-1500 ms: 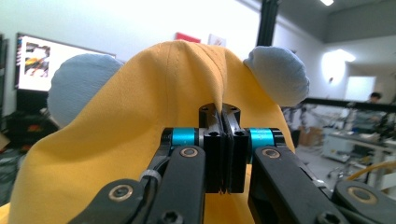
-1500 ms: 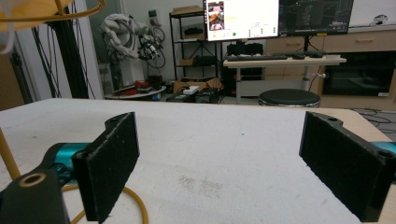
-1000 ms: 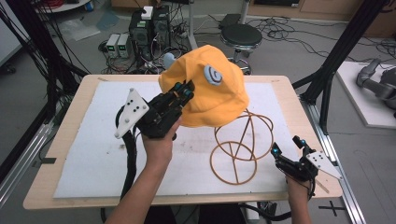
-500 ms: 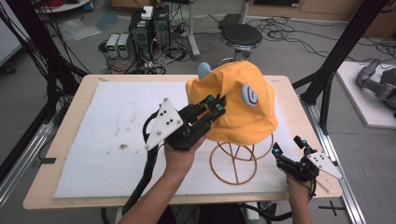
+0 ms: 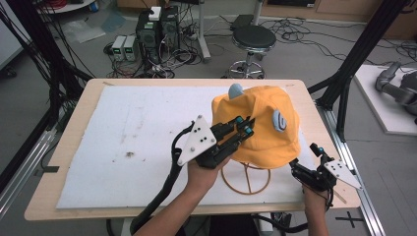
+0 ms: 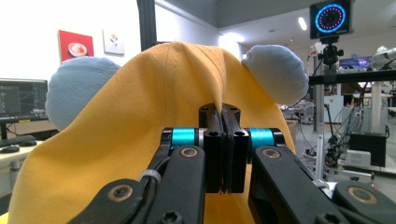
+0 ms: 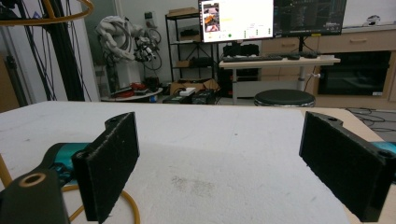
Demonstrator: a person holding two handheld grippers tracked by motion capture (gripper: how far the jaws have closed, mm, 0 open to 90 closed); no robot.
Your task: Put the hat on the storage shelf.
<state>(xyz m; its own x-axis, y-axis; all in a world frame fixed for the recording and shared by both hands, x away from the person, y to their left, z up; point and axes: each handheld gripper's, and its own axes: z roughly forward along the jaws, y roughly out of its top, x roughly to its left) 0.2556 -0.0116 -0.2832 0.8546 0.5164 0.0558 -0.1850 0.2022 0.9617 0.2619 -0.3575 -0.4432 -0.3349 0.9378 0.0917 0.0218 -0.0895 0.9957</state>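
Yellow-orange cloth hat with pale blue ears (image 5: 263, 125) is where I'm at: it's draped over the top of the round brass-coloured wire stand (image 5: 246, 177) on the white foam mat (image 5: 123, 142). My left gripper (image 5: 244, 126) has its jaws pinched tight on a fold of the fabric, on the hat's left side. The right gripper (image 5: 306, 167) sits low just beside the stand's base, jaws wide apart, holding nothing. I reckon left does the settling since it's got the hat.

A black stool (image 5: 253, 37) and computer boxes (image 5: 156, 29) stand on the cable-strewn floor behind the table (image 5: 74, 113).
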